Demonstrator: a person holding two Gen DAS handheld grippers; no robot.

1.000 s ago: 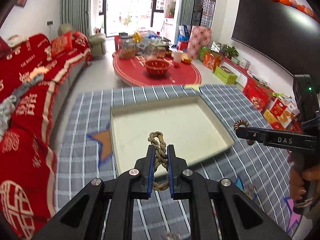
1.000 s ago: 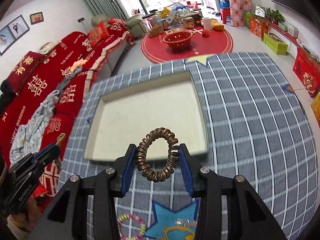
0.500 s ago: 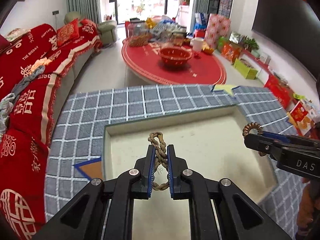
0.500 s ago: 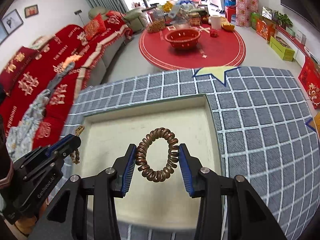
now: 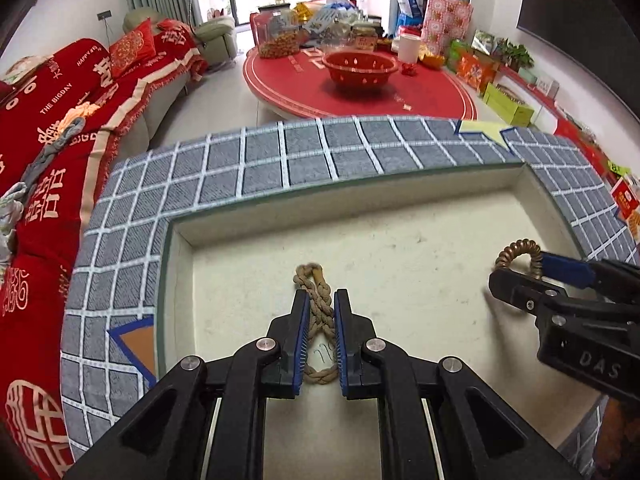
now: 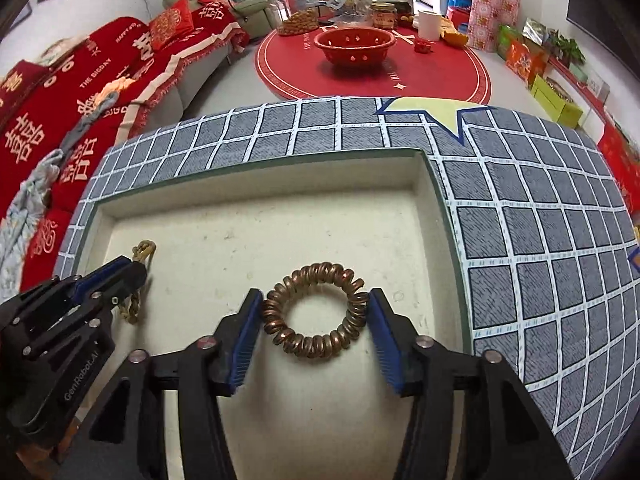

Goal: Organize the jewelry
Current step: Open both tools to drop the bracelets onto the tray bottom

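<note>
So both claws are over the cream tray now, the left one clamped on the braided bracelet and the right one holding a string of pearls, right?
Not pearls. The right claw has a coppery coiled ring bracelet between its jaws, which have just been opening, as the right wrist view shows. The rest holds: both are over the cream tray, the left claw clamped on the braided bracelet.

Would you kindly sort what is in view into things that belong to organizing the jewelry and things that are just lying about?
Part of the job:
- braided rope bracelet, clamped in the left gripper
- coiled copper bracelet, between the right gripper jaws, which have just been opening
- cream tray

Just lying about:
- red basket
- round red table
- red sofa cover
</note>
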